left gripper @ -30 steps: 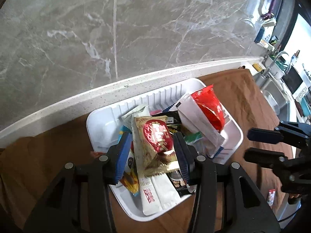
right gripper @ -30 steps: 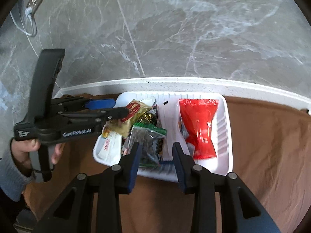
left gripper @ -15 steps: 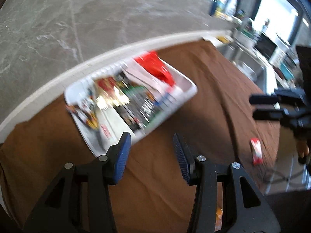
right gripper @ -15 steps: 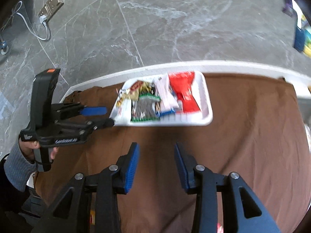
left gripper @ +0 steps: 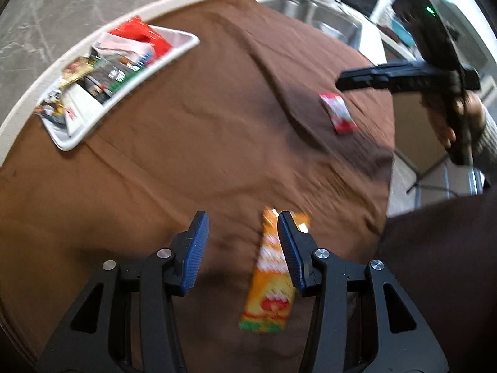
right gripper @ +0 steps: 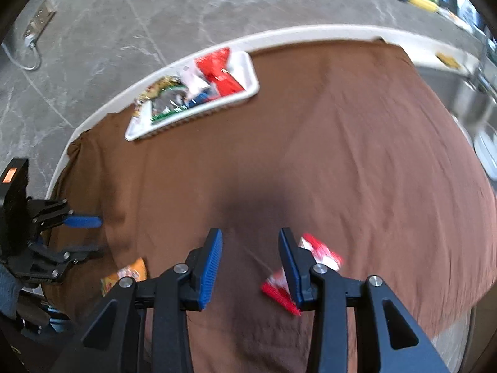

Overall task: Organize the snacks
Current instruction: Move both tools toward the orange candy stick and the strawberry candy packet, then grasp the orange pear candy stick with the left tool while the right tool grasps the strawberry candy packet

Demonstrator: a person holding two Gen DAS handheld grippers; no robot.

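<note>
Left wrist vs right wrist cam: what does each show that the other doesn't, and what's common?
Left wrist only: the hand holding the right gripper, and a sink beyond the cloth.

Right wrist only: a wall socket with a cable on the marble wall.

Both: the white tray of snacks at the far edge of the brown cloth, the orange packet under the left gripper, and the red and white packet under the right gripper.

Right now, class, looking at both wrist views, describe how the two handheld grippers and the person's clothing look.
Both the left gripper and right gripper are black plastic frames with silver screws and blue ribbed finger pads. The right one's body shows a green light; the left's an orange panel. A grey knit sleeve covers the right wrist.
</note>
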